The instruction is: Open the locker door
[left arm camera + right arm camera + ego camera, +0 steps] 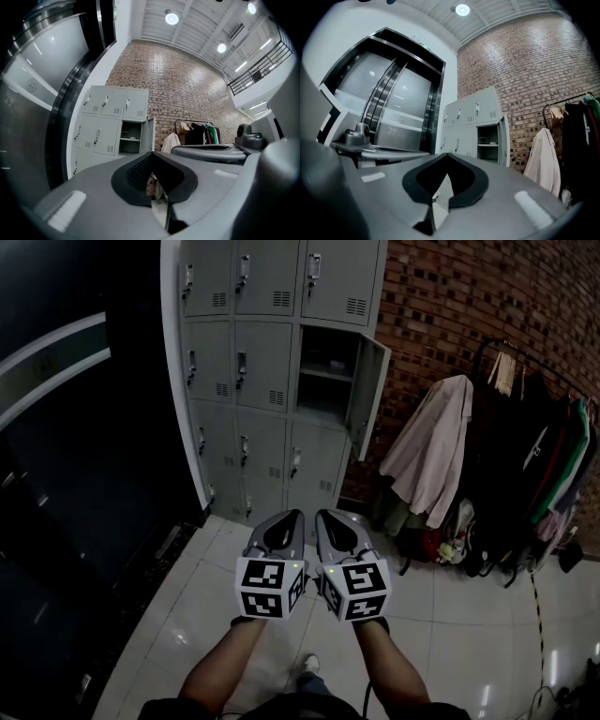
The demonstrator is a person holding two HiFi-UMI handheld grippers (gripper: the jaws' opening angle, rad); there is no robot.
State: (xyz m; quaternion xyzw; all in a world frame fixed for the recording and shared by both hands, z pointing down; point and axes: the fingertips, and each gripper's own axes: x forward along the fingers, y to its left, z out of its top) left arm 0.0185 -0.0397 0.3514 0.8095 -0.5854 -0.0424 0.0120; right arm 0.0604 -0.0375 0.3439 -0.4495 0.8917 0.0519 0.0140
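Brick wall (469, 315) backs grey lockers (262, 371); one locker door (367, 395) hangs open, well ahead of both jaws. Left gripper (291, 517) and right gripper (324, 517) have jaws pressed together, empty. Opening looks done; nothing further seems needed beyond swinging it wider.

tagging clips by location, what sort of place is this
Probably a staff locker or changing area: a bank of grey metal lockers, one door already open, stands against a brick wall, beside a rack of hanging coats.
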